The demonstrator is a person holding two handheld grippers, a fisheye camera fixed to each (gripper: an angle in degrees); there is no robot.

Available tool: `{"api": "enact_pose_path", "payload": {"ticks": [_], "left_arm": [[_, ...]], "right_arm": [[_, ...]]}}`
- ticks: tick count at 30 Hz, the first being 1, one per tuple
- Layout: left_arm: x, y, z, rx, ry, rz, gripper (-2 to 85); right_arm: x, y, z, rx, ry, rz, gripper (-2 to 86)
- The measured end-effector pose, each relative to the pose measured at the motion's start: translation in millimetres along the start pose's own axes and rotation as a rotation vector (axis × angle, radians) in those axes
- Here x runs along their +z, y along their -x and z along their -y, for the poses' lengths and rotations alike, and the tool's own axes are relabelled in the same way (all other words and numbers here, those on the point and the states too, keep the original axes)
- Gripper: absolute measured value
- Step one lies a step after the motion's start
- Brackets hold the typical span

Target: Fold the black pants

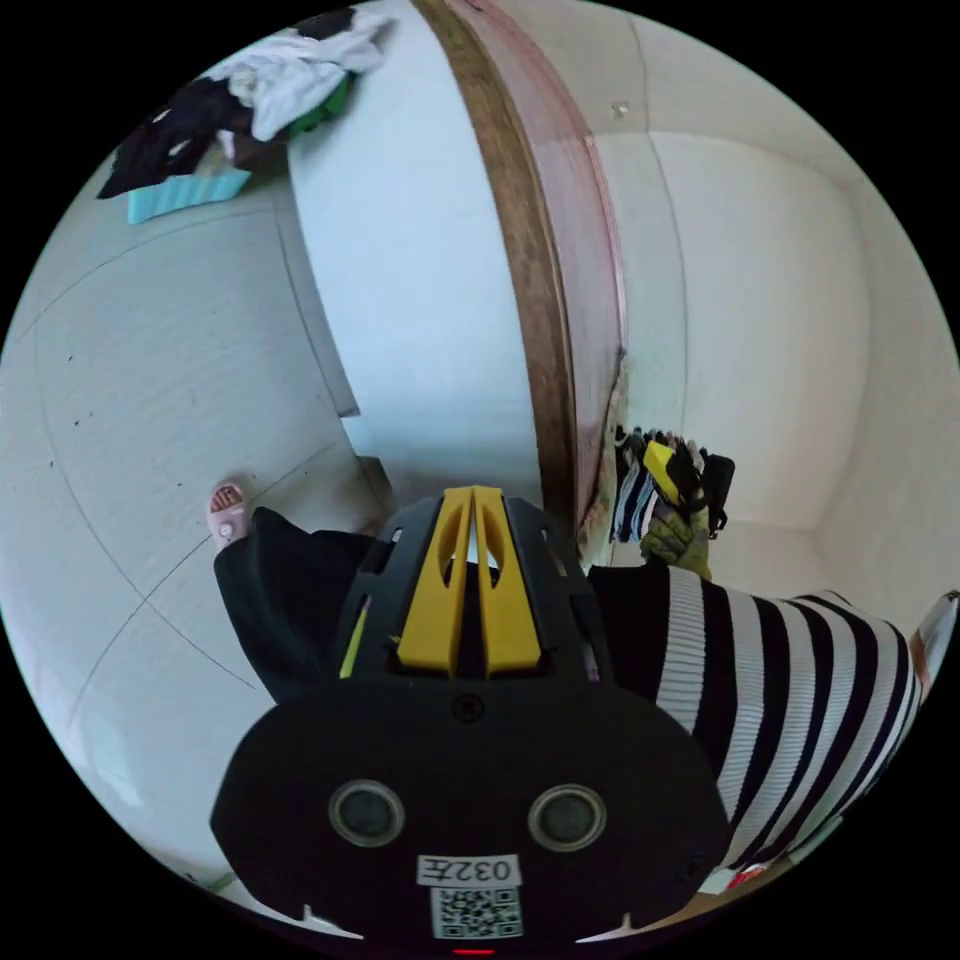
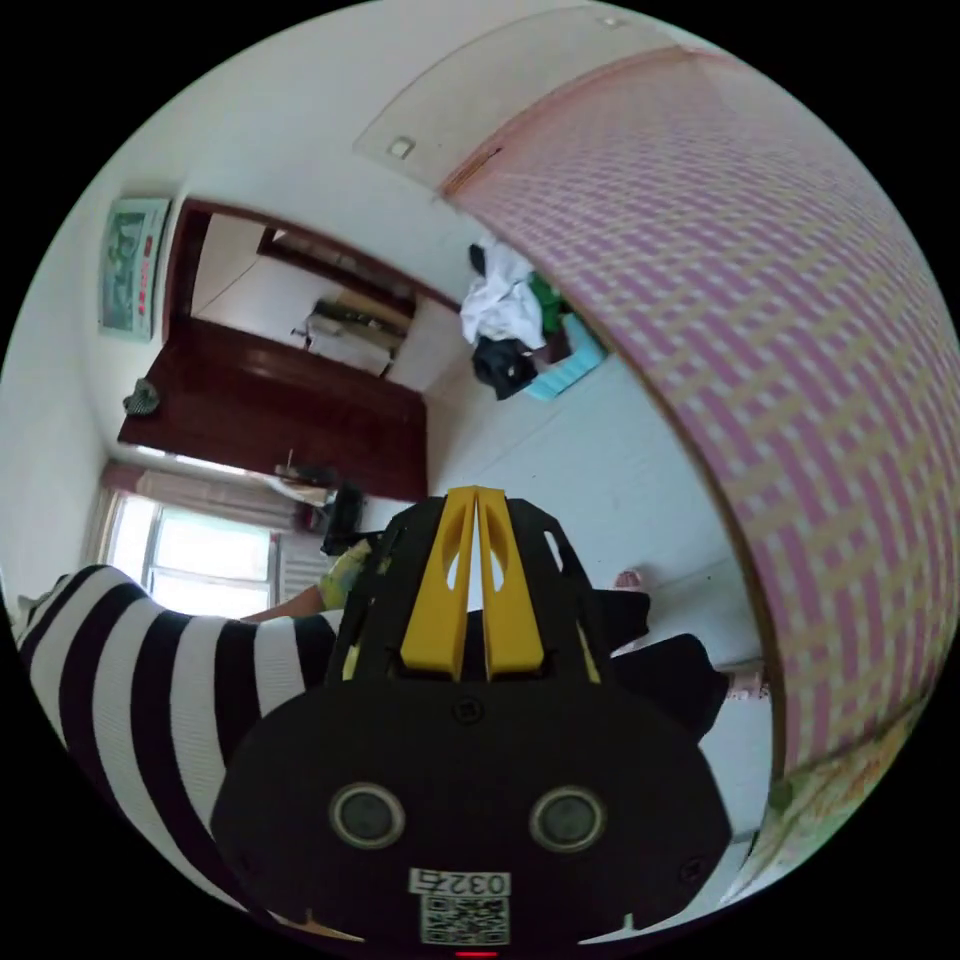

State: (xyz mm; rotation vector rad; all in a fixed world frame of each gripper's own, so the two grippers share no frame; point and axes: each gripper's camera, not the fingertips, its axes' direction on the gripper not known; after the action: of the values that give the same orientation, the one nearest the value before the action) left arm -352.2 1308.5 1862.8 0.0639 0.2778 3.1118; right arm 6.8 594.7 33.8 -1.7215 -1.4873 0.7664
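Both my left gripper [image 1: 470,500] and right gripper [image 2: 475,500] have jaws together, gripping nothing. A heap of clothes [image 2: 508,320] lies on the tiled floor [image 1: 150,380] beside the checked bed [image 2: 800,400]; I cannot pick out the black pants.

- A pile of clothes [image 1: 265,85] is seen on the floor [image 1: 150,400], beside the bed [image 1: 420,280], in the left gripper view.
- The left tongs [image 1: 472,500] are held out over the floor at the bed's edge.
- A foot in a slipper [image 1: 228,510] is placed on the floor near the bed.
- In the right gripper view, the right tongs [image 2: 476,500] are held beside the bed [image 2: 800,400], with the pile [image 2: 515,320] beyond them.
- A cabinet [image 2: 270,410] is set against the far wall, next to a window [image 2: 195,560].
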Motion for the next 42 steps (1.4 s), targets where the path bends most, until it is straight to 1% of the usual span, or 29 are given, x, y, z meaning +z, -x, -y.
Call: {"api": "enact_pose_path", "payload": {"ticks": [1, 3, 6, 9, 12, 17, 20, 23, 26, 28, 31, 32, 34, 36, 38, 42], "left_arm": [[-17, -1, -1, -0.017, -0.026, -0.002, -0.9], [-79, -8, -4, -0.071, -0.117, 0.000, -0.9], [-143, -23, -8, -0.125, -0.225, -0.002, -0.9], [-186, -46, -7, -0.179, -0.311, -0.040, -0.9], [-209, -77, 3, -0.227, -0.349, -0.067, -0.9], [-233, -137, 39, -0.300, -0.364, -0.104, -0.9], [-249, -175, 69, -0.361, -0.290, -0.081, -0.9], [-277, -221, 97, -0.420, -0.231, -0.056, -0.9], [-306, -265, 137, -0.415, -0.162, 0.026, -0.9], [-323, -290, 159, -0.433, -0.145, 0.062, -0.9], [-350, -339, 192, -0.423, -0.188, 0.046, -0.9], [-360, -358, 204, -0.409, -0.203, 0.031, -0.8], [-373, -385, 222, -0.406, -0.216, 0.065, -0.7], [-393, -415, 240, -0.476, -0.245, 0.215, 0.1], [-410, -433, 253, -0.497, -0.281, 0.265, 1.5], [-446, -463, 296, -0.458, -0.323, 0.229, 4.8]], "right_arm": [[11, 1, 8, -0.031, 0.031, 0.008, -1.0], [48, 11, 34, -0.170, 0.137, -0.014, -1.0], [79, 10, 58, -0.277, 0.195, -0.005, -1.0], [98, -8, 77, -0.334, 0.231, -0.014, -1.0], [113, -48, 97, -0.314, 0.258, -0.039, -1.0], [129, -116, 147, -0.278, 0.241, 0.010, -1.0], [137, -151, 192, -0.277, 0.243, 0.041, -1.0], [126, -174, 238, -0.323, 0.194, 0.093, -1.0], [117, -203, 274, -0.385, 0.153, 0.045, -1.0], [116, -233, 292, -0.348, 0.155, 0.006, -1.0], [107, -282, 314, -0.242, 0.123, 0.038, -1.0], [101, -298, 319, -0.219, 0.104, 0.025, -1.0], [95, -318, 325, -0.195, 0.079, -0.024, -1.0], [87, -346, 331, -0.132, 0.042, -0.068, -1.0], [82, -366, 335, -0.065, 0.006, -0.083, -1.0], [75, -394, 344, 0.081, -0.077, -0.134, -1.0]]}}
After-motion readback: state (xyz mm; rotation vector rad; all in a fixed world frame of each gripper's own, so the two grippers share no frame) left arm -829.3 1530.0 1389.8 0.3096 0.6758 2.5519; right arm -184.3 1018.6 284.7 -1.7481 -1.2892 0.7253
